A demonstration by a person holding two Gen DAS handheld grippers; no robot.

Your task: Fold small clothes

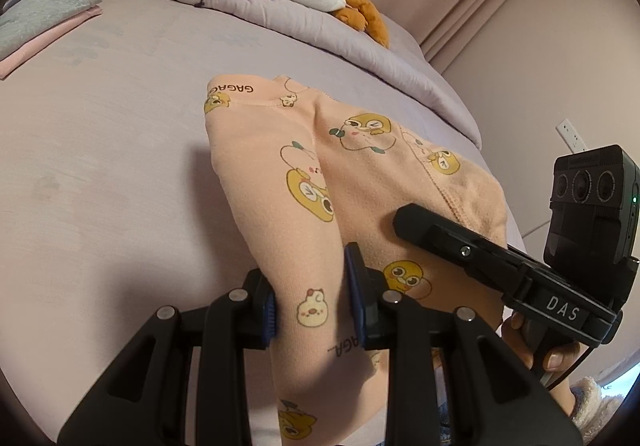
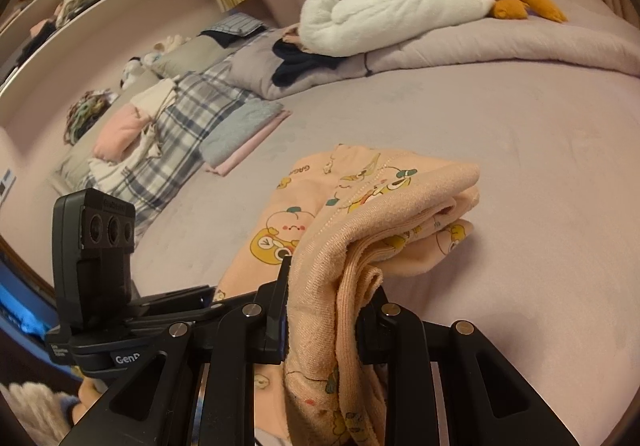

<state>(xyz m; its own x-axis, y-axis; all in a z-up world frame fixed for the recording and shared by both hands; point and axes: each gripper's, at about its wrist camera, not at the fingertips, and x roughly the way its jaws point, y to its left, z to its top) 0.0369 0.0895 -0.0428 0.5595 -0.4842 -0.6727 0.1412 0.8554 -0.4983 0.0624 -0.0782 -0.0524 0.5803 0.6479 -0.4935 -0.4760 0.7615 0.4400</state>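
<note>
peach garment (image 1: 360, 174): 1 | goose plush (image 2: 400, 6): 1 | gripper: 2, left gripper (image 1: 314, 300), right gripper (image 2: 326, 320)

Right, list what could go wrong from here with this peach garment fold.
1. The right gripper pinches a thick bunch of several layers of the peach garment; an inner layer could slip out and spoil the fold.
2. The left gripper holds only a narrow strip, so the hanging part may twist or sag unevenly when laid down.
3. The garment lies near the edge of the bed; the loose end could slide off.
</note>
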